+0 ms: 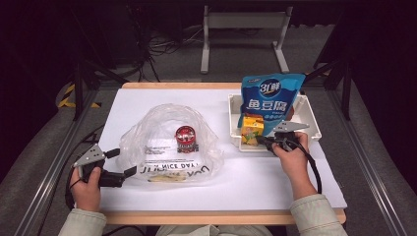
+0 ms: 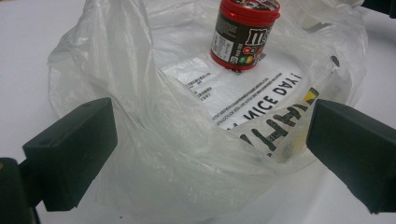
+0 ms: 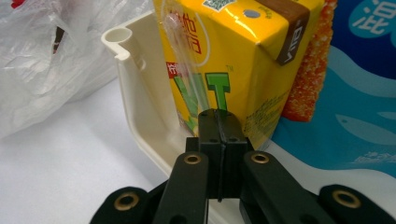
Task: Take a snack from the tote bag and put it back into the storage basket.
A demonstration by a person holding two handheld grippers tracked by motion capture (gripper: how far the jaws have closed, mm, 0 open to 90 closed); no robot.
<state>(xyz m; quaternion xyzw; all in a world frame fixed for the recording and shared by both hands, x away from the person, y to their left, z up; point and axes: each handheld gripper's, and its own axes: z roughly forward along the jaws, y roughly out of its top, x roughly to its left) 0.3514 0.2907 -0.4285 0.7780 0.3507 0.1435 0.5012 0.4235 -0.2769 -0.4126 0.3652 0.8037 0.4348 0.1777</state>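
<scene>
The yellow juice carton [image 3: 219, 56] stood upright in the near left corner of the white tray [image 1: 235, 123], on the right side of the tabletop [image 1: 275, 182], leaning against a big blue snack bag [image 1: 269, 96] behind it. Its long axis ran straight up. My right hand-held gripper [image 1: 265, 141] was clenched, its two black jaws pressed flat together with nothing between them, and their tip sat just over the tray's near rim, right at the carton's lower front face; I could not tell whether it touched. The carton lay directly ahead of that gripper, far closer to my right hand [image 1: 290, 157] than to my left.

My left hand-held gripper [image 1: 120, 163] was released, jaws wide, resting at the near left edge of the clear plastic bag [image 1: 167, 142], which lay spread open in the middle of the tabletop. A small red-lidded candy jar [image 2: 245, 32] stood upright inside the bag.
</scene>
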